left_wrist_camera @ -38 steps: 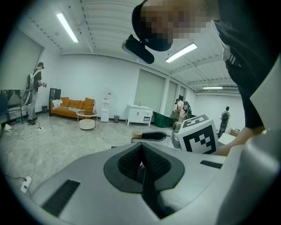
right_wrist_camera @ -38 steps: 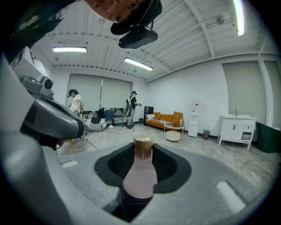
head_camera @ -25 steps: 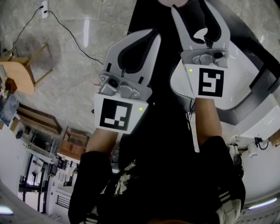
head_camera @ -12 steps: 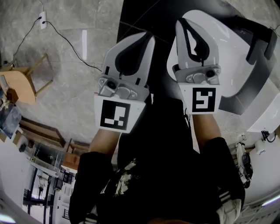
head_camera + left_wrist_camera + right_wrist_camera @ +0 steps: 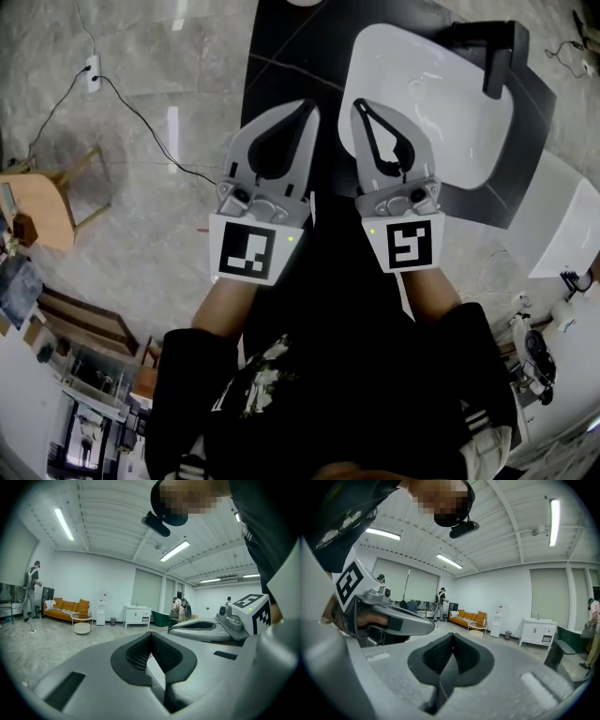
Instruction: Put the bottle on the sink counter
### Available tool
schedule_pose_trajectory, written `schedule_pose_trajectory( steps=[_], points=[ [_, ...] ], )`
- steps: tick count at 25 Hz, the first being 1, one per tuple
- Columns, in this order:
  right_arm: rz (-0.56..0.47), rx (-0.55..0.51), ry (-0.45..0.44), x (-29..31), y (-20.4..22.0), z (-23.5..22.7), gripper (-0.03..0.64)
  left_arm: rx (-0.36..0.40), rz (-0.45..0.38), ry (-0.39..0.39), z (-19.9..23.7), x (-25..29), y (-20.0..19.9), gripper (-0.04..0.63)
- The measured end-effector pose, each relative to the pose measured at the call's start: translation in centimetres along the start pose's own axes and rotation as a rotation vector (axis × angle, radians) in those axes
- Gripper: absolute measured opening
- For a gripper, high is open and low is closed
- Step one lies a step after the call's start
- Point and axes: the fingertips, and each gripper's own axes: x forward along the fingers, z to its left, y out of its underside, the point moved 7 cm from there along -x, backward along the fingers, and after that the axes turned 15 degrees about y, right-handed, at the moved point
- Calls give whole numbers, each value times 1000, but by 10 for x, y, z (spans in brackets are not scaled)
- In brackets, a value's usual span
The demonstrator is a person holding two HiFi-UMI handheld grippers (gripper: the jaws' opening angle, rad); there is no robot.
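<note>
Grey marble floor (image 5: 141,150) all round. Left gripper (image 5: 306,106) and right gripper (image 5: 360,103) sit side by side mid-frame, both pinched together and empty, and the right's jaws have just closed. Beyond them is the black sink counter (image 5: 295,56) with a white basin (image 5: 431,94); a cropped pale object (image 5: 302,3) sits at the top edge, and I can't tell if it's the bottle.

The left claw (image 5: 306,107) and the right claw (image 5: 360,105) hang side by side above a dark surface (image 5: 286,66), which carries a white sink (image 5: 450,112) with a black tap (image 5: 499,58). The left claw's jaws meet, empty. The right claw's jaws have just been closing and now meet on nothing. Black sleeves (image 5: 202,375) reach to both. On the grey marble floor (image 5: 178,56), a wooden chair (image 5: 42,199) stands and a black cable (image 5: 141,108) lies.
</note>
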Motion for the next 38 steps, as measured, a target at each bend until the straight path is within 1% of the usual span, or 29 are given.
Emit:
schedule_pose_trajectory(
  steps=[3, 6, 8, 13, 15, 18, 22, 25, 31, 38],
  points=[
    [3, 4, 20, -20, -15, 6, -5, 19, 1, 20, -15, -9, -12, 8],
    [10, 1, 48, -36, -26, 6, -5, 42, 5, 23, -27, -19, -24, 8],
    [14, 18, 69, -46, -36, 4, -5, 57, 5, 27, -35, -28, -33, 8],
    [-11, 27, 99, -66, -61, 3, -5, 81, 3, 43, -49, -51, -55, 8],
    [-25, 28, 118, -69, -69, 1, -5, 106, -7, 57, -55, -57, -62, 8],
    [-40, 29, 151, -74, -80, 2, -6, 130, -6, 76, -61, -65, -67, 8],
    [-46, 6, 169, -82, -86, 5, -5, 161, -15, 98, -62, -68, -70, 8],
    [-40, 9, 188, -89, -89, 9, -5, 156, -31, 101, -64, -71, -72, 8],
    [-20, 2, 184, -100, -94, 17, -5, 146, -38, 108, -69, -78, -78, 8],
    [-39, -1, 180, -101, -103, 21, -5, 150, -34, 105, -72, -85, -80, 8]
  ],
)
